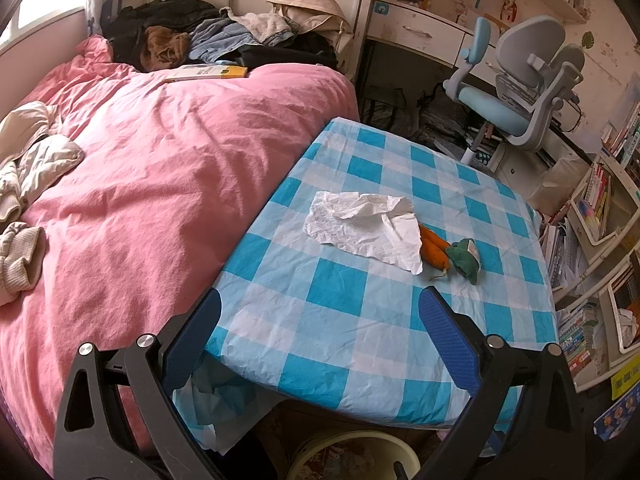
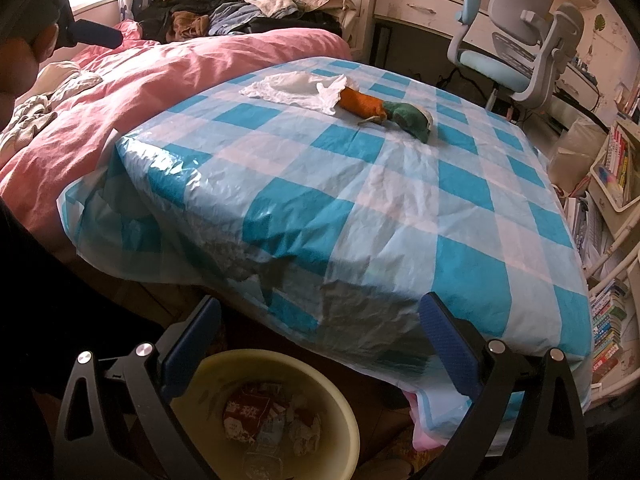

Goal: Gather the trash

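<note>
A crumpled white paper (image 1: 366,224) lies on the blue-checked table (image 1: 332,320), touching an orange and green plush carrot (image 1: 448,254). Both also show in the right wrist view: the paper (image 2: 296,90) and the carrot (image 2: 384,111). My left gripper (image 1: 320,320) is open and empty, over the table's near edge, short of the paper. My right gripper (image 2: 320,328) is open and empty, low in front of the table, above a yellow bin (image 2: 208,376) that holds a red wrapper and crumpled scraps (image 2: 268,416). The bin's rim also shows in the left wrist view (image 1: 352,440).
A bed with a pink cover (image 1: 140,160) lies left of the table, with clothes piled at its head (image 1: 200,36). A grey and blue desk chair (image 1: 516,92) stands behind the table. Shelves of books (image 1: 600,240) line the right side.
</note>
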The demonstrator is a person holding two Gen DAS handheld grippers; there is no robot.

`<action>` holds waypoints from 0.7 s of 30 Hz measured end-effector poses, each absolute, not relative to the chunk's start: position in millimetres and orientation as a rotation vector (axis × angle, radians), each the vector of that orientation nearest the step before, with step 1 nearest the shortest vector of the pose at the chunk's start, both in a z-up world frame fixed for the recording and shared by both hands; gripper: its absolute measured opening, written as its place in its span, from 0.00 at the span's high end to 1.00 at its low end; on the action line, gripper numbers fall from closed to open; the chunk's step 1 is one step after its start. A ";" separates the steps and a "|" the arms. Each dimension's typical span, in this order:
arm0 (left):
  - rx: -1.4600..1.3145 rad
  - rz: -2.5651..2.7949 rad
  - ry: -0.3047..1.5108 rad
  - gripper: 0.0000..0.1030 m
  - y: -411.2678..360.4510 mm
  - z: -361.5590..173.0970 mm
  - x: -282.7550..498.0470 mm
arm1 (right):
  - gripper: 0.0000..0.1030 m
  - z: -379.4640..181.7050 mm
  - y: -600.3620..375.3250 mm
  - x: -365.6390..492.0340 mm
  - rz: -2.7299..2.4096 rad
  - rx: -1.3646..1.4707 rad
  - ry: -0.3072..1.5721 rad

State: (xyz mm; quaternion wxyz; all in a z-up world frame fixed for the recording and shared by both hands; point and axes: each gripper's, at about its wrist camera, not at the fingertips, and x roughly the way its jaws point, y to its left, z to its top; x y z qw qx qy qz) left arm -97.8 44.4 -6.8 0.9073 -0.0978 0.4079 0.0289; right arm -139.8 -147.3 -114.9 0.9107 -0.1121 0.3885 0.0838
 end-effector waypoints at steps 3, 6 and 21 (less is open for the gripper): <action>-0.202 0.060 0.843 0.07 44.5 -7.0 -98.0 | 0.08 -115.9 -147.0 -141.1 0.174 -0.233 0.803; -0.202 0.060 0.842 0.07 44.4 -6.9 -97.6 | 0.08 -116.3 -146.9 -141.0 0.175 -0.234 0.805; -0.204 0.061 0.844 0.07 45.0 -7.7 -98.0 | 0.08 -116.6 -146.2 -140.0 0.176 -0.237 0.807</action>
